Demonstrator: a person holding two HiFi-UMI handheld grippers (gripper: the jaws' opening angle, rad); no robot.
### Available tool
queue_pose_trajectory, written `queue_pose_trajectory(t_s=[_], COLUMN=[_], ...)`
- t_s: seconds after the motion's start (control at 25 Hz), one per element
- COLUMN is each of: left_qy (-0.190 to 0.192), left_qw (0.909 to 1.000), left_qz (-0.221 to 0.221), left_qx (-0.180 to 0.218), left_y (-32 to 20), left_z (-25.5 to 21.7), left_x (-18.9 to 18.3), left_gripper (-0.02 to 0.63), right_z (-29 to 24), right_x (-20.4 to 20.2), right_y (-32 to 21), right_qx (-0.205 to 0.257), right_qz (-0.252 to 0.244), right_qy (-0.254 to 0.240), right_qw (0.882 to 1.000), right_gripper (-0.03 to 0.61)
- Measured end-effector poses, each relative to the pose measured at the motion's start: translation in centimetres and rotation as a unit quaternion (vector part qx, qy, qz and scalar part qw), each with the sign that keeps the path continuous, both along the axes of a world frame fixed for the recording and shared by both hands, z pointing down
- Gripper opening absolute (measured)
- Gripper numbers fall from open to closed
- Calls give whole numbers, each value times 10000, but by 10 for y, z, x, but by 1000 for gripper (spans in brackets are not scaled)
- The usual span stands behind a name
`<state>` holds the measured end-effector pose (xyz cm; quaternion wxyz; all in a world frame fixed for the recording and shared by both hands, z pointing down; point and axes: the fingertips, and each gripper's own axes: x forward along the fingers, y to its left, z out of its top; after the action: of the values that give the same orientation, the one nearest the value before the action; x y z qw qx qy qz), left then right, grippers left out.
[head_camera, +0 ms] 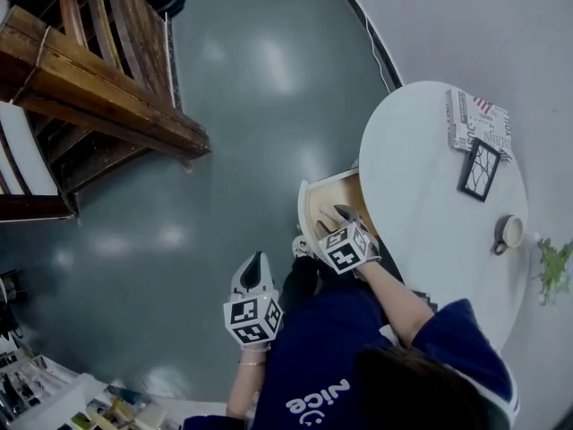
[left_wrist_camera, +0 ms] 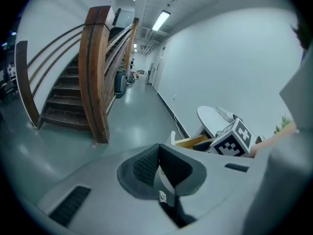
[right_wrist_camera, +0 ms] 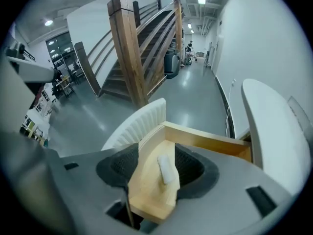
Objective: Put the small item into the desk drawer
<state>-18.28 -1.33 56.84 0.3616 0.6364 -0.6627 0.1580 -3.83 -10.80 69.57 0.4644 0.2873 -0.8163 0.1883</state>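
Note:
The wooden desk drawer (head_camera: 322, 195) stands pulled out from under the round white table (head_camera: 421, 204). In the right gripper view a small white oblong item (right_wrist_camera: 165, 169) lies flat on the drawer's wooden floor (right_wrist_camera: 149, 190). My right gripper (head_camera: 337, 222) hovers open over the drawer. Its two pads (right_wrist_camera: 122, 166) stand either side of the item and well apart from it. My left gripper (head_camera: 255, 265) hangs lower left over the grey floor, jaws shut with nothing in them. It looks toward the drawer (left_wrist_camera: 190, 142) and the right gripper's marker cube (left_wrist_camera: 234, 138).
On the table stand a patterned box (head_camera: 477, 119), a black frame (head_camera: 480, 168), a cup (head_camera: 510, 231) and a small plant (head_camera: 553, 267). A wooden staircase (head_camera: 98, 88) rises at the left. The drawer's white ribbed front (right_wrist_camera: 137, 124) faces the open grey floor.

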Motion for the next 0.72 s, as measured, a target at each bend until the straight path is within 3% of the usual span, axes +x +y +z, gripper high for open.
queue_pose_trajectory(t_s=[0.36, 0.52, 0.72], left_qy=[68, 117, 142], left_qw=[9980, 9956, 9914], left_qz=[474, 739, 1080], left_qx=[408, 566, 730], left_y=[-32, -48, -61], left_z=[-13, -17, -25], left_x=[14, 31, 54], left_gripper=[3, 3, 3], right_z=[-65, -94, -127], right_x=[-1, 9, 31], right_y=[6, 6, 7], right_qx=[400, 471, 882], right_qz=[488, 1022, 1393], right_qy=[-636, -1104, -1250], right_qw=[9960, 9875, 9784], right_gripper=[239, 238, 236])
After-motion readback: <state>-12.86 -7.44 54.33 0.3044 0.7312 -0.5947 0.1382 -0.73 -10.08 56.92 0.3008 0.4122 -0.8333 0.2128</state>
